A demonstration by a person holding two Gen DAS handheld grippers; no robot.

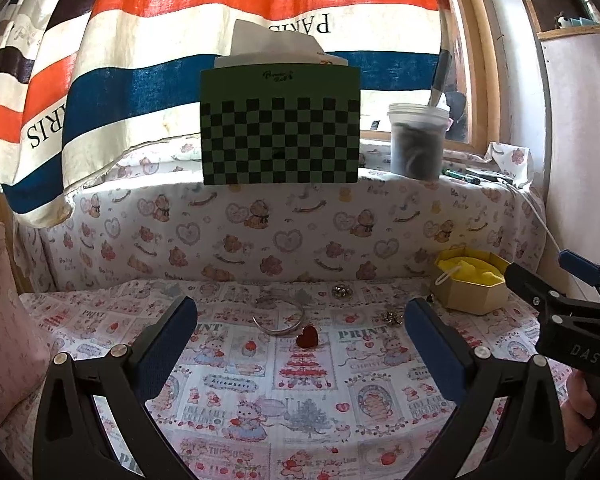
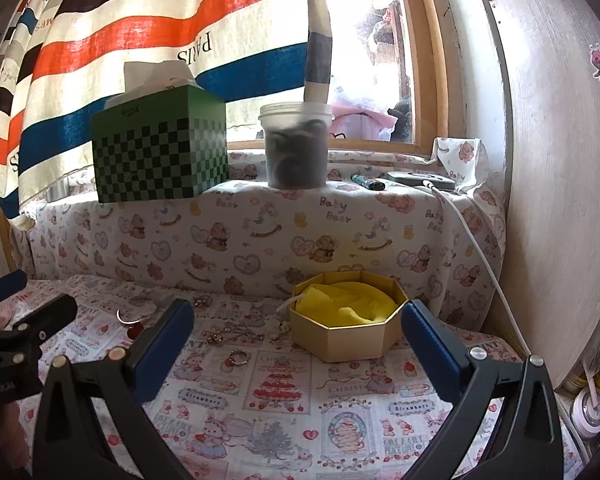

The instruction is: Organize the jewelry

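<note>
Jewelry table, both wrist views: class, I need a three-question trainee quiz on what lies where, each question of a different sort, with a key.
1. True or false: the gold octagonal box is closed with a lid.
2. Multiple choice: the red heart piece lies nearest to A) the silver bangle, B) the green checkered box, C) the plastic jar.
3. Fill in: the left gripper and the right gripper both stand ____, holding nothing.

Key: 1 false, it is open and shows yellow lining; 2 A; 3 open.
</note>
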